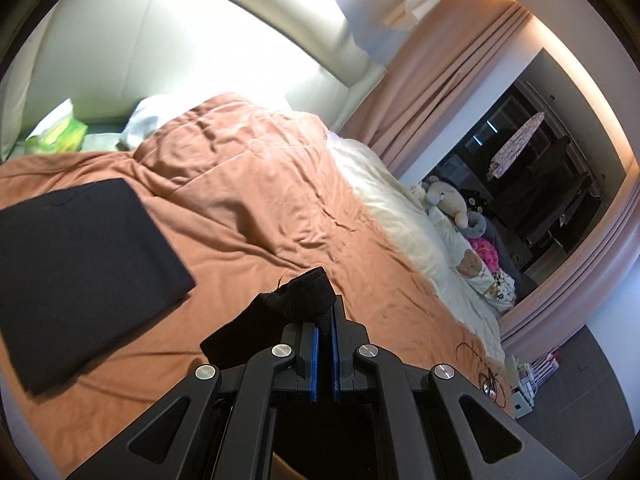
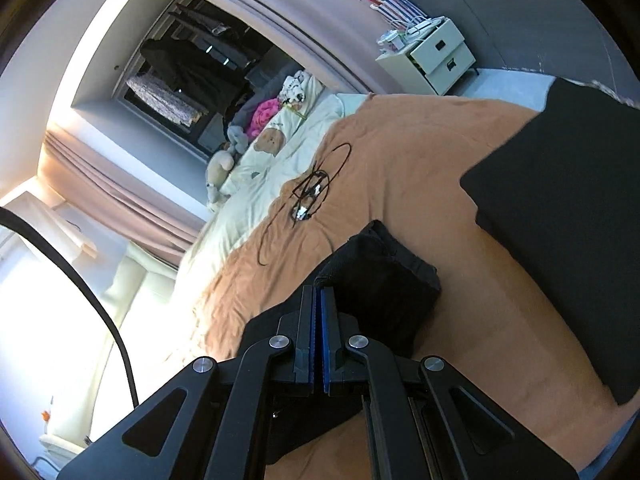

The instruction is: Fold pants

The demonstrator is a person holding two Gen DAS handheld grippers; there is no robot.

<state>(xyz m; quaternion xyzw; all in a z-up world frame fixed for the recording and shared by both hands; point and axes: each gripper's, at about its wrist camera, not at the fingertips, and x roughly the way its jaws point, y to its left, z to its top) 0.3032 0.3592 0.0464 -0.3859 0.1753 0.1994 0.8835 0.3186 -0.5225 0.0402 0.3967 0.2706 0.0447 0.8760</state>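
Gripping, left view: left gripper (image 1: 325, 312) pinched tight on a black pants (image 1: 296, 300) corner, above the orange bedspread (image 1: 248, 184).
Around: folded black garment (image 1: 80, 240) left; plush toys (image 1: 452, 204) far right.
Right view: right gripper (image 2: 319, 296) clamped on pants (image 2: 384, 280) edge.
Around: tangled cable (image 2: 308, 192) ahead; nightstand (image 2: 436, 56) beyond.
Hidden: most of the pants, behind both grippers' frames.

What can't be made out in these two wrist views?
- Pants: in both views the left gripper and right gripper each pinch a bit of black cloth; the rest hangs behind the gripper bodies.
- Folded black cloth: cut off by the left view's edge, garment type unclear.
- Tangled cable on the bedspread: ends too small to identify.
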